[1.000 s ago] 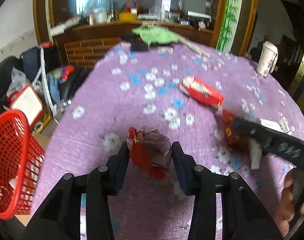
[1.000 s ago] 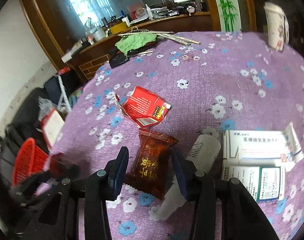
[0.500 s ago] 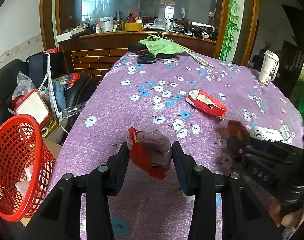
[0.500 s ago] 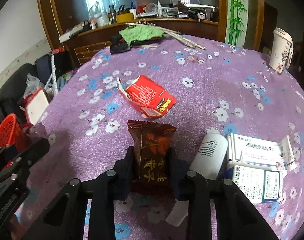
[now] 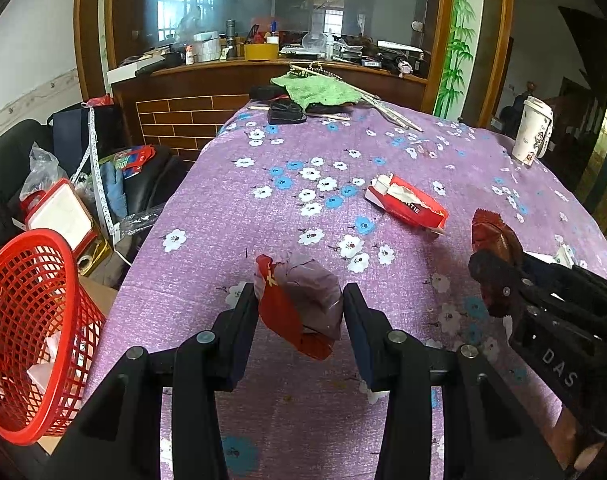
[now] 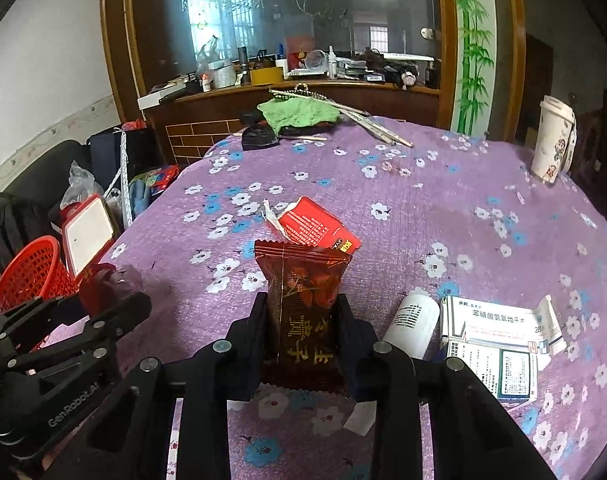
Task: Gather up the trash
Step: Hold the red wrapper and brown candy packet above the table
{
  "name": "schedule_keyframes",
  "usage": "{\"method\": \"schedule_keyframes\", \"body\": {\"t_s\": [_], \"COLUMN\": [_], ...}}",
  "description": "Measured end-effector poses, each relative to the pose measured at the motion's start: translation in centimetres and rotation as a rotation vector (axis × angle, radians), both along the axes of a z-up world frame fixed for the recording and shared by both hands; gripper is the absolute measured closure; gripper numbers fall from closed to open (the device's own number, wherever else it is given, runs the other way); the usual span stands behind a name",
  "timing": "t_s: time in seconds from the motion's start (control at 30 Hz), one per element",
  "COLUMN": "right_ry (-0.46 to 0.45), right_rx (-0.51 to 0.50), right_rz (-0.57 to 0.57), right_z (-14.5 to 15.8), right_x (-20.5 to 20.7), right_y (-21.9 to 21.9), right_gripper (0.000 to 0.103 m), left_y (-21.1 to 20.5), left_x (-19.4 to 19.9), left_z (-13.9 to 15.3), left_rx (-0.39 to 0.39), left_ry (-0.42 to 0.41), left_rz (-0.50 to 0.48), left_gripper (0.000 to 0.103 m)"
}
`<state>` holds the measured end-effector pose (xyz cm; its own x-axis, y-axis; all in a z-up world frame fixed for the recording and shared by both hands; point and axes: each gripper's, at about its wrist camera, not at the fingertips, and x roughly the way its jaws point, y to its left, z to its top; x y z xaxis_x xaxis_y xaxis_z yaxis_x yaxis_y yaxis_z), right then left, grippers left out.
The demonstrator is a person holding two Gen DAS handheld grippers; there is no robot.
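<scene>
Both pairs of jaws are closed on trash. On the left gripper [image 5: 301,312] they sit partly apart, pressed against the sides of a crumpled red and grey wrapper [image 5: 299,304] held above the purple flowered desk [image 5: 295,128]. On the right gripper [image 6: 303,320] they stand narrower, pinching the lower half of a dark red snack packet [image 6: 303,280] with gold characters; the packet stands upright between them, its serrated top edge uppermost, lifted clear of the cloth.

In the left wrist view the right gripper [image 5: 493,264] comes in from the right edge with the same packet [image 5: 489,232] sticking out of its tip. In the right wrist view the left gripper [image 6: 115,292] shows at the lower left with its wrapper [image 6: 103,284].

Still lying on the desk are a torn red carton [image 6: 315,228] just beyond the packet, a white bottle [image 6: 411,324] on its side to the right of the right gripper, and two white medicine boxes [image 6: 499,336] just beside the bottle. A paper cup [image 6: 553,140] stands near the far right edge, and a green cloth [image 6: 299,112] lies at the far end.

A red mesh basket [image 5: 27,320] sits off the desk's left side, lower than the tabletop, with some pale paper in it.
</scene>
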<state>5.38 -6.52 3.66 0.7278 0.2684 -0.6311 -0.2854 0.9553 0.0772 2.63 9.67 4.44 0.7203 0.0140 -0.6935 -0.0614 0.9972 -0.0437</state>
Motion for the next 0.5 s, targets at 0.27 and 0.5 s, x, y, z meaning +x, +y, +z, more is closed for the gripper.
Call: {"method": "schedule_keyframes", "body": {"t_s": [0.27,0.5], "right_ry": [0.008,0.011], "right_rx": [0.013,0.022], "right_rz": [-0.007,-0.001], "right_z": [0.14,0.29], "right_x": [-0.08,-0.17], "right_y": [-0.35,-0.3], "right_gripper": [0.069,0.069], "left_y": [-0.17,-0.41], "left_x": [0.05,-0.01], "left_z": [-0.15,-0.24], "left_rx": [-0.003,-0.002], "left_ry": [0.005,0.009], "left_rz": [-0.01,-0.024], "left_gripper": [0.062,0.062]}}
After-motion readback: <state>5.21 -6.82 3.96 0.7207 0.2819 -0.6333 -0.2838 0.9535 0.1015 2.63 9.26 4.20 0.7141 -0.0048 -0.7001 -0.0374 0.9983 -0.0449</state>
